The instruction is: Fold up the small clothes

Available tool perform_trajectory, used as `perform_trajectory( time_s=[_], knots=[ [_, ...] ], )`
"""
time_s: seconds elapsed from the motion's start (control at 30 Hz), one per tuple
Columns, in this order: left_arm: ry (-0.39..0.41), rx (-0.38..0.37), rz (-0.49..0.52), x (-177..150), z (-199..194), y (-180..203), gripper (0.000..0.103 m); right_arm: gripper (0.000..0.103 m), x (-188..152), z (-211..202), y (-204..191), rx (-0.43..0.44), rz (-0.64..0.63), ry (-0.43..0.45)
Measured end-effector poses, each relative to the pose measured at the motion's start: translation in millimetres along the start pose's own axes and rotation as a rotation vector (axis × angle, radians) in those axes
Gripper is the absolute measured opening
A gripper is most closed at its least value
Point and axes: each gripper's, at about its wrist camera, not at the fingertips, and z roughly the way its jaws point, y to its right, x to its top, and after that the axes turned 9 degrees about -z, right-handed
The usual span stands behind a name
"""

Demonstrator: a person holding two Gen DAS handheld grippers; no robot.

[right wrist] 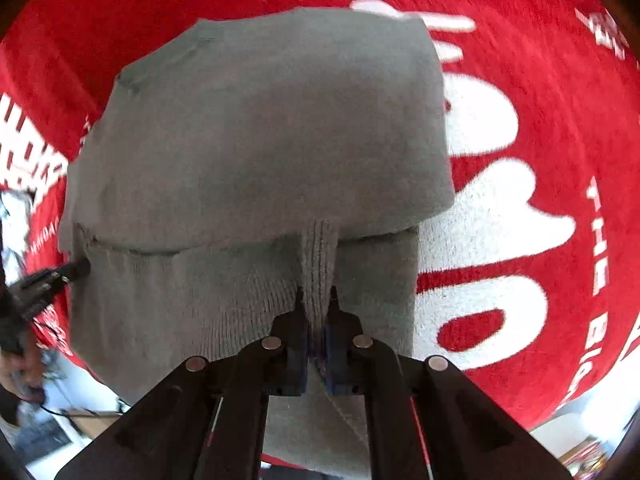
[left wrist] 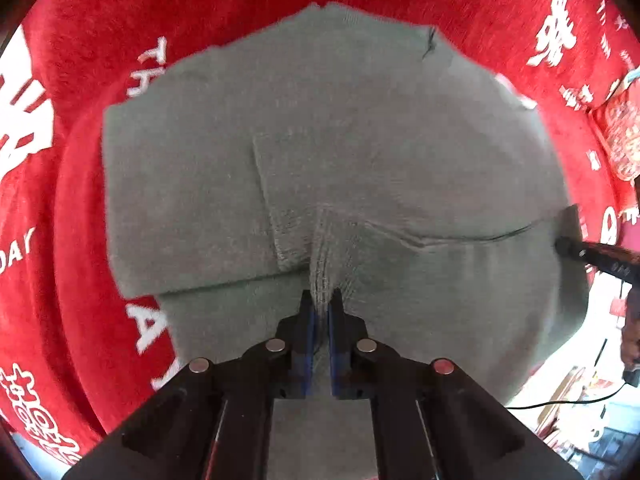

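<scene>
Left gripper (left wrist: pixel 322 300): jaws pinched on grey knit garment (left wrist: pixel 320 140) — a ridge between them.
Right gripper (right wrist: pixel 316 296): clamped on its ribbed edge.
Beneath: red cloth (right wrist: pixel 540 80).

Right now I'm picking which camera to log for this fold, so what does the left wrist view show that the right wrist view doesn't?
Only the left wrist view shows the left gripper pinching a ridge of the grey knit garment, a raised panel edge running up the knit, and a red patterned packet at the right edge.

Only the right wrist view shows the right gripper clamping a ribbed strip, and the big white shapes on the red cloth.

Both show the garment on that red printed cloth, a fold line across it, both grippers shut on it, and the other gripper's tip at the side.
</scene>
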Motion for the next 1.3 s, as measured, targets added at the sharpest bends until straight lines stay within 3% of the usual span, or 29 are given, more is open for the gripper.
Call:
perform_trajectory(
  time_s=[0.2, 0.4, 0.57, 0.67, 0.9, 0.97, 1.03, 1.07, 1.1, 1.13, 1.2, 1.3],
  knots=[
    [0.089, -0.023, -0.025, -9, -66, -6, 0.007, 0.007, -3, -72, -32, 0.019, -0.156, 0.141],
    [0.237, 0.014, -0.079, 41, -100, -23, 0.007, 0.007, 47, -115, -34, 0.018, -0.194, 0.285],
    [0.299, 0.077, -0.08, 98, -69, -26, 0.007, 0.007, 112, -77, -40, -0.008, -0.208, 0.297],
    [0.273, 0.113, -0.097, 121, -36, -28, 0.007, 0.007, 147, -41, -32, -0.021, -0.187, 0.246],
    [0.227, 0.197, -0.155, 136, 27, -41, 0.007, 0.007, 171, 29, -4, 0.011, -0.078, 0.145],
    [0.234, 0.206, -0.157, 137, 27, -43, 0.013, 0.007, 171, 34, -3, 0.018, -0.07, 0.15],
    [0.247, 0.248, -0.167, 139, 22, -47, 0.042, 0.006, 173, 31, -1, 0.015, -0.057, 0.158],
    [0.264, 0.285, -0.187, 139, 15, -54, 0.048, 0.007, 174, 27, -1, -0.006, -0.047, 0.165],
    [0.276, 0.302, -0.203, 138, 9, -60, 0.05, 0.009, 173, 24, 0, -0.031, -0.038, 0.165],
    [0.28, 0.317, -0.22, 138, 3, -66, 0.05, 0.021, 171, 21, 2, -0.064, -0.023, 0.164],
    [0.281, 0.324, -0.25, 133, -13, -78, 0.05, 0.034, 171, 12, 6, -0.125, 0.017, 0.165],
    [0.274, 0.301, -0.235, 117, -33, -83, 0.05, 0.034, 162, -6, 8, -0.102, 0.042, 0.188]
  ],
)
